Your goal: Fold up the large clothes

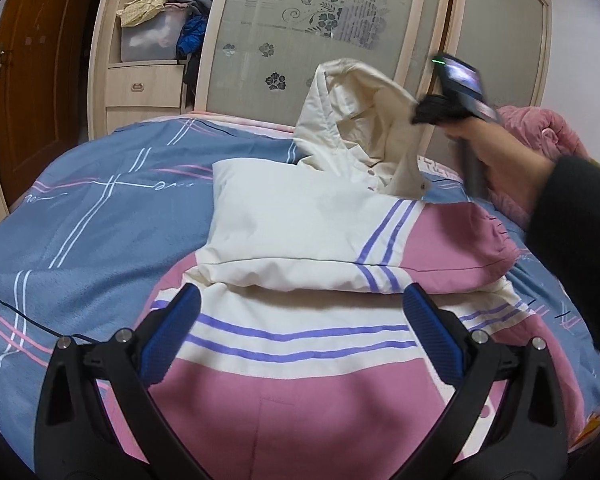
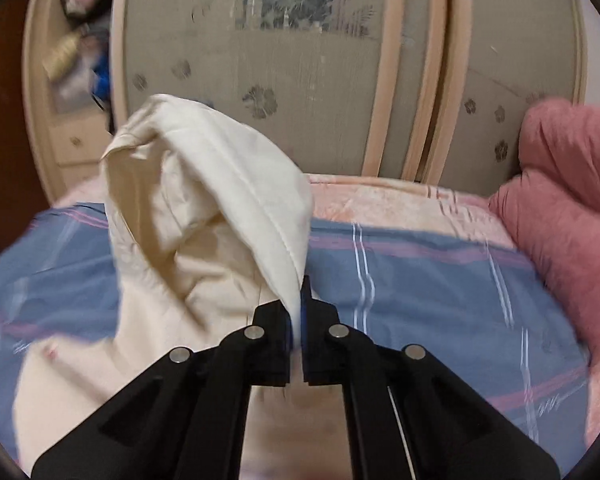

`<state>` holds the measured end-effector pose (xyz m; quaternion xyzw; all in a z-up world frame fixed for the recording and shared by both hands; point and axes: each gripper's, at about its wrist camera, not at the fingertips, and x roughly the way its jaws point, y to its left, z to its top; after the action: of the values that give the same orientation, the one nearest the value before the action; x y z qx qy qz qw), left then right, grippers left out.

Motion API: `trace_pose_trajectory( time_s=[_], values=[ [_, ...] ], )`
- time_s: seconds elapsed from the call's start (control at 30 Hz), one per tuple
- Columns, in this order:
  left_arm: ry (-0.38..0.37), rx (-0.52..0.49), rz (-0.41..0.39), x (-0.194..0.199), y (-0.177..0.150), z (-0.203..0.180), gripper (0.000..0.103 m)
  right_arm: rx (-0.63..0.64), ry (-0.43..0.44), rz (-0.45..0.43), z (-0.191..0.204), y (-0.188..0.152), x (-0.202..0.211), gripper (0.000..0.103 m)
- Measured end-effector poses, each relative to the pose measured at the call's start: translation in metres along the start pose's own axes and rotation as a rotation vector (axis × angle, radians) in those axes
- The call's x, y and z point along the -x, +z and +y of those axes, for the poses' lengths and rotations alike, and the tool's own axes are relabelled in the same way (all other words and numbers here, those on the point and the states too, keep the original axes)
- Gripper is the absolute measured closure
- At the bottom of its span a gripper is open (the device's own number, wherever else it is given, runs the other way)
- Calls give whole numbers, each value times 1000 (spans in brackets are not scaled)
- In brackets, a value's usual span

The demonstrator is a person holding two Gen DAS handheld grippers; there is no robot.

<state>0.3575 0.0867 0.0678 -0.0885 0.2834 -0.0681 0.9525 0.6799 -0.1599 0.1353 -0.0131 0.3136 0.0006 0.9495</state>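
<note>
A puffy pink blanket (image 2: 572, 200) sits at 3 o'clock. The right gripper (image 2: 300, 312) pinches the soft cream hood (image 2: 204, 200). The left gripper (image 1: 300, 320) is wide open over the coat (image 1: 300, 220).

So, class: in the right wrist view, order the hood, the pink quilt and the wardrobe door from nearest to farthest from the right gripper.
1. Hood: its cream edge is pinched in the right gripper, rising to the left.
2. Pink quilt: heaped on the bed at the right edge.
3. Wardrobe door: beyond the bed, straight ahead.
</note>
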Motion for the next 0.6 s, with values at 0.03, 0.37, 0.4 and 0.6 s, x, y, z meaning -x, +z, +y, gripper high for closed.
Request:
trace_pose_trajectory(
  time_s=[0.03, 0.37, 0.4, 0.6],
  values=[
    [-2, -4, -4, 1, 0, -2, 2, -16, 15, -3, -10, -11, 13, 100],
    [-32, -42, 20, -3, -4, -19, 2, -111, -7, 159, -72, -152, 20, 100],
    [-31, -48, 23, -4, -4, -20, 2, -89, -20, 137, -68, -156, 21, 100],
    [-37, -52, 34, -9, -5, -19, 2, -54, -21, 29, -48, -157, 65, 25]
  ],
)
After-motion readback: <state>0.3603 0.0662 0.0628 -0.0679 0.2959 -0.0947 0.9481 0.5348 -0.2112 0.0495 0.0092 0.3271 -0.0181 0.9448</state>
